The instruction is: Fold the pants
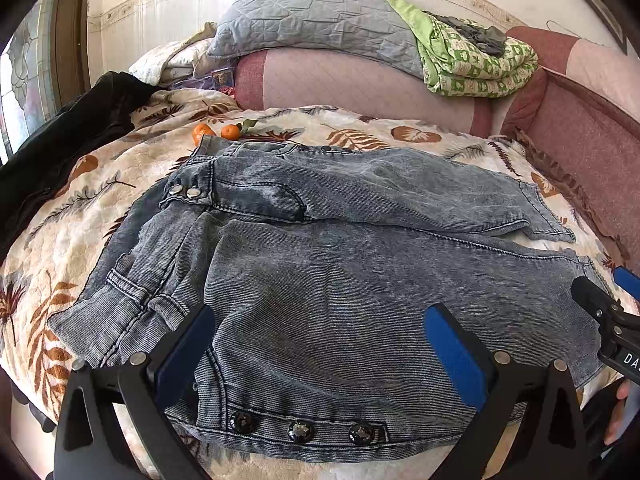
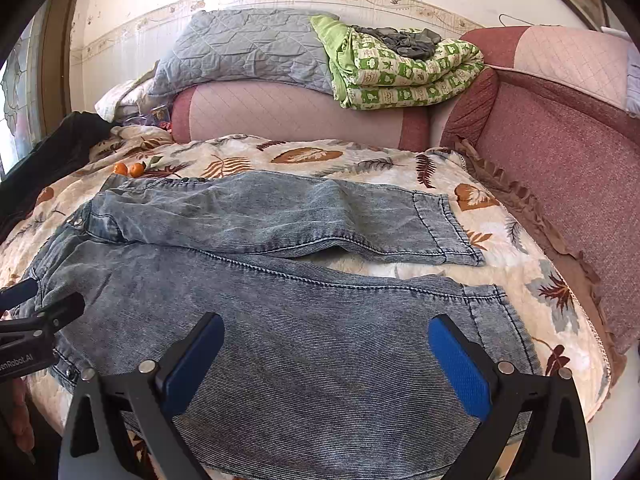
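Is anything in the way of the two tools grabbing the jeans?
Nothing visible. The left tool and right tool both hang open right above the jeans. The two oranges sit past the waistband, off the denim.

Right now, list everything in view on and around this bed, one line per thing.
jeans: one pair, grey-blue washed denim, spread flat on the bedspread, legs side by side
bedspread: one, cream with brown and grey leaves, under the jeans
tangerines: two, orange, beyond the waistband
dark garment: one, black, left edge of bed
bolster: one, pink and maroon, against the wall
grey quilted pillow: one, on the bolster
green patterned blanket: one, folded, on the bolster
grey cloth: one, atop the green blanket
headboard: maroon, right side
left gripper: black with blue pads, open above the jeans
right gripper: same, open above a leg
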`<action>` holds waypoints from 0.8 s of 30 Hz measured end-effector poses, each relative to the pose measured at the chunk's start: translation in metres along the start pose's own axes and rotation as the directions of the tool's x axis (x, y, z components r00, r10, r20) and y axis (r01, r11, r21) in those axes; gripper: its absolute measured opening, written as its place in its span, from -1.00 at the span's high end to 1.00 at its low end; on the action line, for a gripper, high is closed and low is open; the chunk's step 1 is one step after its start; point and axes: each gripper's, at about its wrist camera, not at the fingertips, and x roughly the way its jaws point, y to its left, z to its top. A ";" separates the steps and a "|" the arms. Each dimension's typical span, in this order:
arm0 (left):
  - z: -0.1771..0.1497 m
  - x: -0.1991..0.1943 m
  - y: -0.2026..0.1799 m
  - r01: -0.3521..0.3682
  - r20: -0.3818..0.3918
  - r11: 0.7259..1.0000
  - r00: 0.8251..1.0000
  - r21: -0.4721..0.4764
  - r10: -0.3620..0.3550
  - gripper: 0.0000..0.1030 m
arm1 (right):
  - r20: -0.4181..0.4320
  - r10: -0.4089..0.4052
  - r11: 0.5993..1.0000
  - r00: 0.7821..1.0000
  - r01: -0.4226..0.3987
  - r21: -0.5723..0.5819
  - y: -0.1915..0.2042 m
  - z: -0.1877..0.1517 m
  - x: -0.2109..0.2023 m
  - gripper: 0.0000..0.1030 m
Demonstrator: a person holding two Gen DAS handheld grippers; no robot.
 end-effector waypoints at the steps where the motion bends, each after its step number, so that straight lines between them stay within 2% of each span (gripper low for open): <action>1: 0.000 0.000 0.000 -0.001 0.000 1.000 1.000 0.000 0.001 -1.00 | 0.000 0.000 1.000 1.000 0.000 0.000 0.000 0.000 0.000 -1.00; 8: 0.001 0.000 0.001 0.015 -0.006 1.000 1.000 -0.009 -0.015 -1.00 | -0.001 -0.001 1.000 1.000 0.001 0.000 0.004 0.000 0.002 -1.00; 10: 0.003 0.001 0.007 0.053 -0.024 0.998 0.998 -0.029 -0.054 -1.00 | -0.010 0.005 1.000 1.000 -0.005 0.004 0.004 0.001 0.003 -1.00; 12: 0.007 0.002 0.020 0.105 -0.055 0.992 0.993 -0.067 -0.108 -1.00 | -0.061 0.062 0.998 0.996 -0.060 0.034 -0.006 0.004 0.006 -1.00; 14: 0.012 -0.003 0.040 0.122 -0.068 0.987 0.989 -0.108 -0.130 -1.00 | -0.114 0.142 0.984 0.983 -0.128 0.125 -0.042 0.006 0.003 -1.00; 16: 0.019 -0.012 0.067 0.104 -0.049 0.986 0.993 -0.134 -0.111 -1.00 | -0.143 0.199 0.958 0.969 -0.162 0.237 -0.084 0.002 -0.005 -1.00; 19: 0.029 -0.019 0.113 0.020 -0.046 0.986 0.999 -0.165 -0.028 -1.00 | -0.223 0.176 0.934 0.959 -0.091 0.346 -0.157 -0.010 -0.012 -1.00; 21: 0.033 -0.013 0.146 -0.024 -0.096 0.977 0.995 -0.210 0.004 -1.00 | -0.286 0.157 0.921 0.945 -0.035 0.389 -0.199 -0.027 -0.008 -1.00; 22: 0.033 -0.009 0.159 -0.034 -0.127 0.971 0.992 -0.238 0.003 -1.00 | -0.320 0.165 0.907 0.933 -0.016 0.421 -0.216 -0.038 -0.001 -1.00; 24: 0.031 0.001 0.178 -0.042 -0.202 0.959 0.979 -0.281 -0.016 -1.00 | -0.370 0.293 0.844 0.881 -0.057 0.533 -0.244 -0.064 0.019 -0.99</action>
